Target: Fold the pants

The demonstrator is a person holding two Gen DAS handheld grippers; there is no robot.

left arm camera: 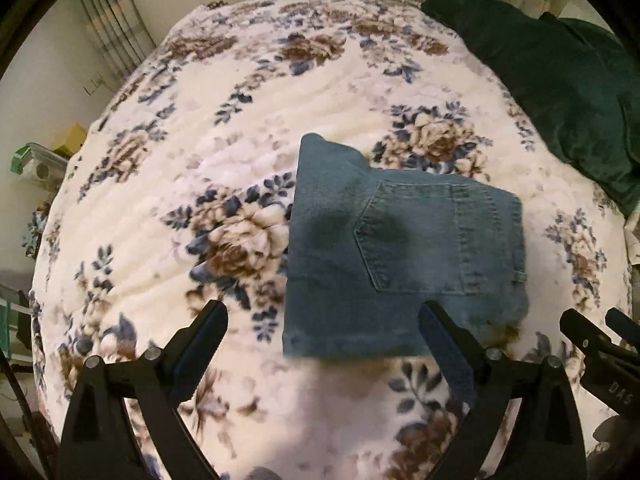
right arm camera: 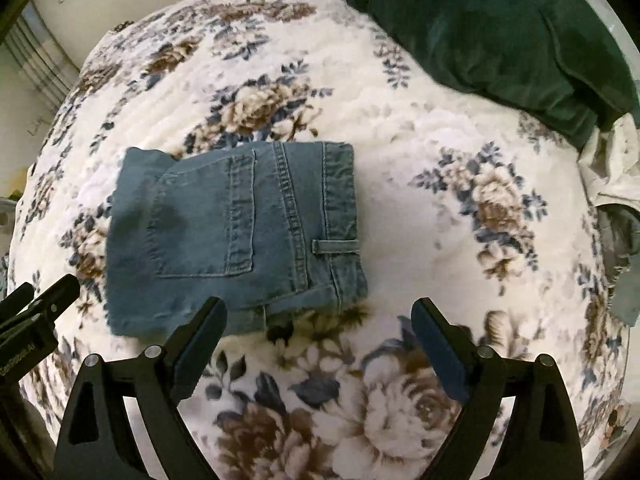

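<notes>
The blue denim pants (left arm camera: 400, 248) lie folded into a compact rectangle on the floral bedspread (left arm camera: 200, 128), back pocket up. In the right wrist view the pants (right arm camera: 232, 232) show the pocket, a seam and a belt loop. My left gripper (left arm camera: 322, 320) hangs open above the near edge of the pants, with nothing between its fingers. My right gripper (right arm camera: 318, 316) is open too, raised above the near right corner of the pants and holding nothing. Each gripper shows at the edge of the other's view: the right one (left arm camera: 600, 344) and the left one (right arm camera: 36, 304).
A dark green blanket (left arm camera: 560, 80) is heaped at the far right of the bed, also as the green blanket (right arm camera: 480, 32). Crumpled pale cloth (right arm camera: 612, 168) lies at the right edge. Curtains (left arm camera: 108, 28) and a wall stand beyond the bed; green and yellow boxes (left arm camera: 44, 160) sit at left.
</notes>
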